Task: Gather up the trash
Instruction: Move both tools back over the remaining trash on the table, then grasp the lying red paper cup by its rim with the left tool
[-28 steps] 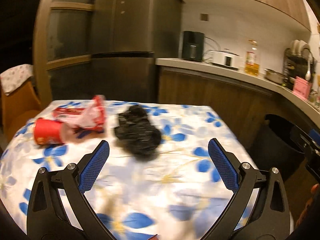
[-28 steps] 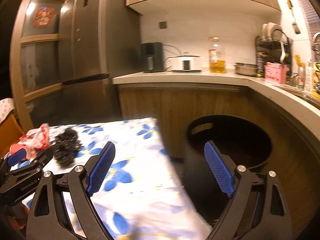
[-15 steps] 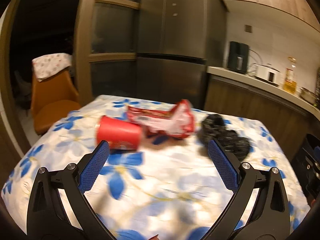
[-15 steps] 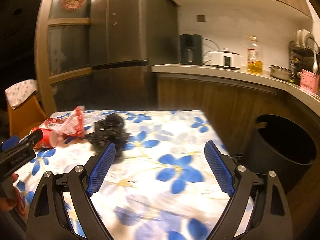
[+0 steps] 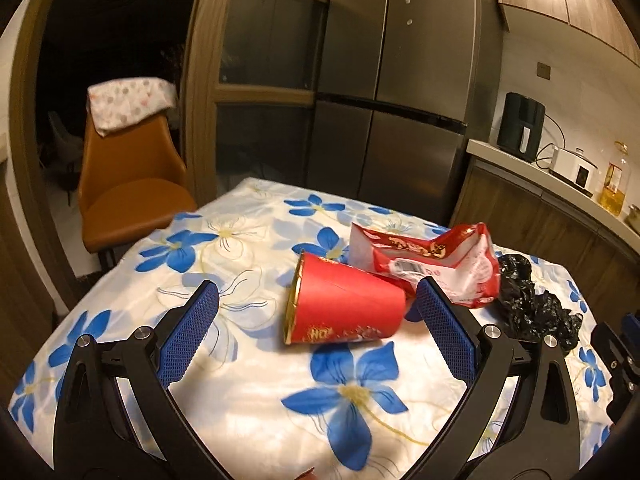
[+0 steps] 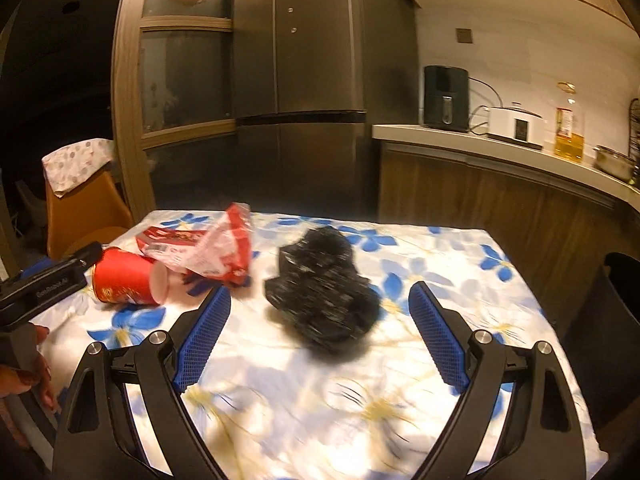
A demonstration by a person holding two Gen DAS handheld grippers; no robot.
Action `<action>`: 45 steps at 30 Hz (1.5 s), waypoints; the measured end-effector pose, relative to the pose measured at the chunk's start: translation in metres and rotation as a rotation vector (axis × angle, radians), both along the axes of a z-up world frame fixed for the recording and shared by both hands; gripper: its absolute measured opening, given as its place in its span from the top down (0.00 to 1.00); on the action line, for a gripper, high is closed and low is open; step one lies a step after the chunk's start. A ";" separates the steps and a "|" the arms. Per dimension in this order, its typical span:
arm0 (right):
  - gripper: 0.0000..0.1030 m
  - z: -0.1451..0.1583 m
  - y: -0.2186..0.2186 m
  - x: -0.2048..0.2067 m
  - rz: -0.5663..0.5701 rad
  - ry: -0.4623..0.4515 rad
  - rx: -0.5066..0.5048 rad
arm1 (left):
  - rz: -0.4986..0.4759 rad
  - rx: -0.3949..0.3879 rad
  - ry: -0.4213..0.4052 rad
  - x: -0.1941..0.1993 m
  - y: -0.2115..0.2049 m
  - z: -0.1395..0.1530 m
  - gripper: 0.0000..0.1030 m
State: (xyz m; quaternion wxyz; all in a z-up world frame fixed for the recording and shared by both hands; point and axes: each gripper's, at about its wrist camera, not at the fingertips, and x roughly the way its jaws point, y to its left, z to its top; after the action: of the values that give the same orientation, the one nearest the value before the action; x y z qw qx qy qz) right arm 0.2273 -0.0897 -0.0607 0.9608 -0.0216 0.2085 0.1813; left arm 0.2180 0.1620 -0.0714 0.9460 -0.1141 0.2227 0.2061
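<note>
While the left wrist camera is looking over the table (image 5: 120,320) with its flowered cloth, the left gripper (image 5: 318,320) is hovering with its fingers wide apart and holding nothing. A red paper cup (image 5: 344,306) is lying on its side just ahead of the fingertips, nearer to the right-hand finger. Its long axis is running across the view, with the open mouth turning to the left, so the jaws are standing along that axis and not across the round wall. Touching the cup from behind, a red snack wrapper (image 5: 432,268) is lying, and a crumpled black plastic bag (image 5: 532,304) is resting further to the right.

From the right wrist camera, the right gripper (image 6: 320,332) is also standing fully apart and empty. The black plastic bag (image 6: 324,304) is sitting straight ahead between the lines of its two fingers, not touching them. The cup (image 6: 128,280) and the wrapper (image 6: 208,252) are lying off to the left, beside the left gripper's body (image 6: 44,284). A dark bin (image 6: 616,320) is standing at the table's right side. I judge the left hand is nearer to the cup, the right hand to the bag.
</note>
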 end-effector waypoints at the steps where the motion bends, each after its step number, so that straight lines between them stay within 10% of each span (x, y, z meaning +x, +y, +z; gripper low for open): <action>1: 0.15 0.000 0.006 0.002 0.007 -0.002 0.004 | -0.001 -0.007 0.001 0.002 0.004 -0.001 0.05; 12: 0.15 -0.005 0.044 0.021 0.051 0.008 0.002 | -0.121 -0.079 0.055 0.029 0.025 -0.013 0.23; 28: 0.15 -0.005 0.049 0.035 0.043 0.026 0.016 | -0.302 -0.116 0.041 0.023 0.009 -0.016 0.97; 45: 0.15 0.000 0.082 0.066 0.096 0.060 0.022 | -0.308 -0.067 -0.030 -0.032 -0.012 -0.003 0.98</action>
State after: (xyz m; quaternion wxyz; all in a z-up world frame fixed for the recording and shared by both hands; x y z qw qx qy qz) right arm 0.2933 -0.0076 -0.0610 0.9445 -0.0154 0.2339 0.2300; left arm 0.1858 0.1500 -0.0742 0.9652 -0.1133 0.2303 0.0493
